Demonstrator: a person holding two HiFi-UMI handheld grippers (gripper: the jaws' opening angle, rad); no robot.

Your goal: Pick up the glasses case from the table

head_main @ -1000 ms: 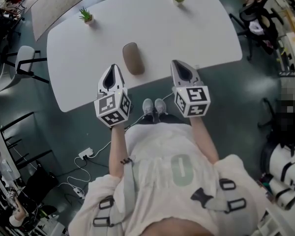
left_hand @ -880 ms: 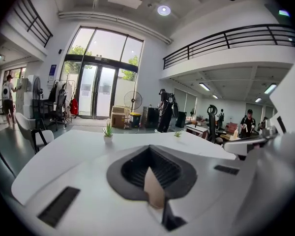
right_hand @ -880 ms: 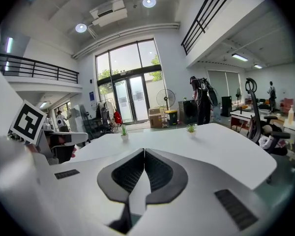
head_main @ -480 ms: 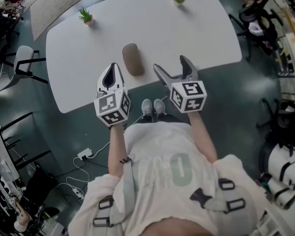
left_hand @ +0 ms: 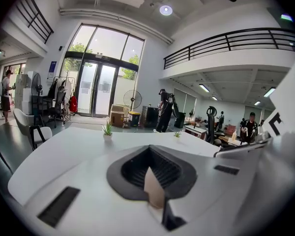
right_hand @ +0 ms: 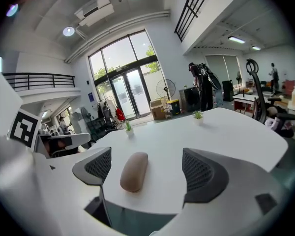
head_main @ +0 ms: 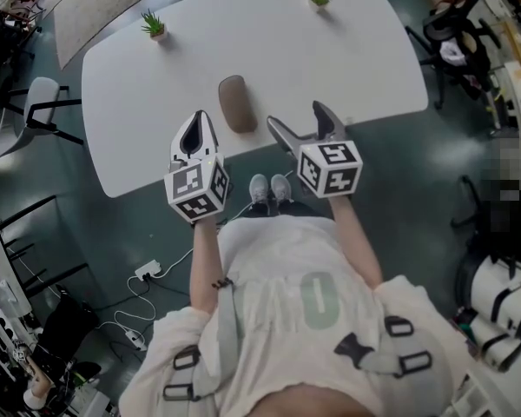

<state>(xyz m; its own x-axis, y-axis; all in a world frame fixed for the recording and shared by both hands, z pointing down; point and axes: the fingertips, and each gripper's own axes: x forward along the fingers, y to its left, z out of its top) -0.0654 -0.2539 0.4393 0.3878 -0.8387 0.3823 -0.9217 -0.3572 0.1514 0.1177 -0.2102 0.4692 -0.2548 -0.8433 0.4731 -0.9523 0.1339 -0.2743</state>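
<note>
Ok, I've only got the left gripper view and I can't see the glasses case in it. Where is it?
Observer: In the head view the brown glasses case lies on the white table near its front edge, just right of the left hand-held gripper.
Operator: Is the right one on it?
Observer: No. The right hand-held gripper has just been opening its jaws; they stand wide apart and empty, short of the case.
Operator: How does the case lie?
Observer: Lengthwise away from you, seen through the gap nearer the left jaw in the right gripper view.
</note>
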